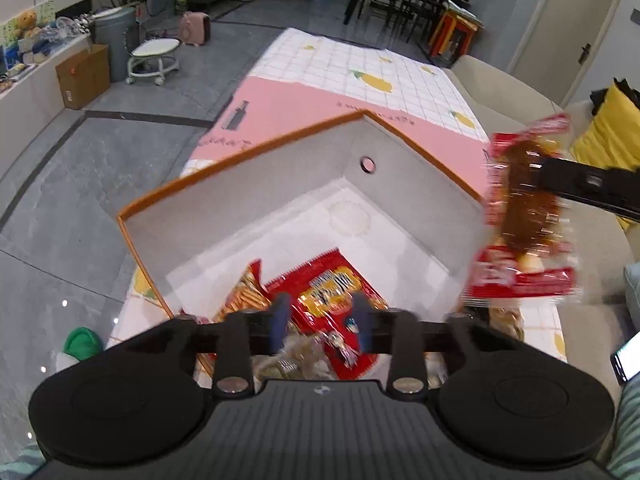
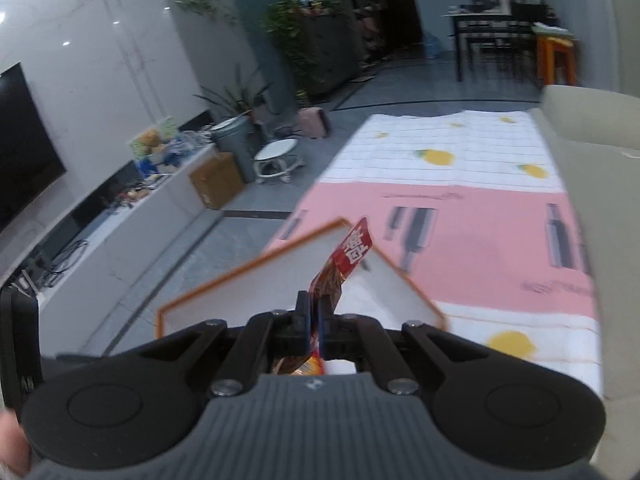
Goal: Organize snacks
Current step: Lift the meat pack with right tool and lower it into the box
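Two grippers: the right gripper is clamped on a red snack packet; the left gripper, part-open, holds nothing.
Packet: carried above the orange-rimmed box, right of the left gripper.
Release: best made low over bare box floor, beyond the snack bags below the left gripper.

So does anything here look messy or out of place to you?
Only mildly. The snack packets lie jumbled in the orange-rimmed box, overlapping rather than lined up. One red packet is outside it, dangling in the air, pinched by the right gripper.
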The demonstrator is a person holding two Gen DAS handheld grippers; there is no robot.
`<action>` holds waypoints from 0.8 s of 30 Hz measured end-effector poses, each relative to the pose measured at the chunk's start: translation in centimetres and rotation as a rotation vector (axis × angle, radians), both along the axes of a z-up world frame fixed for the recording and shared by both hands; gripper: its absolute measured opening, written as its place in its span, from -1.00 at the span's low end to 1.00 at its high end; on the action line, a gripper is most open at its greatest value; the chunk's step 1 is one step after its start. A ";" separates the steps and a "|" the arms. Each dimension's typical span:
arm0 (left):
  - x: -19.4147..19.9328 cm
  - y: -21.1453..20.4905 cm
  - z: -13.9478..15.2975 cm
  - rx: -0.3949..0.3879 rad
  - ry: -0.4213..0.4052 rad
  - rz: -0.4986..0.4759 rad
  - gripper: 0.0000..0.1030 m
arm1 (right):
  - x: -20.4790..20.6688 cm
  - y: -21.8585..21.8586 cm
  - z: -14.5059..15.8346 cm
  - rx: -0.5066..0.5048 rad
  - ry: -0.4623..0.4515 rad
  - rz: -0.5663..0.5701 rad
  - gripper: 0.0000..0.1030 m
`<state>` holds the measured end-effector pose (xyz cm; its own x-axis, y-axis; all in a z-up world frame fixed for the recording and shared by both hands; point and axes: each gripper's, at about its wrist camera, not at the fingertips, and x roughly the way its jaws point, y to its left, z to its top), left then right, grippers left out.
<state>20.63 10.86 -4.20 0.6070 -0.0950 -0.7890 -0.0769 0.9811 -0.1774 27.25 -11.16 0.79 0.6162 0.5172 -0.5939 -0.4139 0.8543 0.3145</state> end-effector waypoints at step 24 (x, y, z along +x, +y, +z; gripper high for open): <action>3.4 2.0 -1.7 0.167 0.056 0.076 0.36 | 7.9 11.7 -11.5 -0.008 0.340 -0.056 -1.00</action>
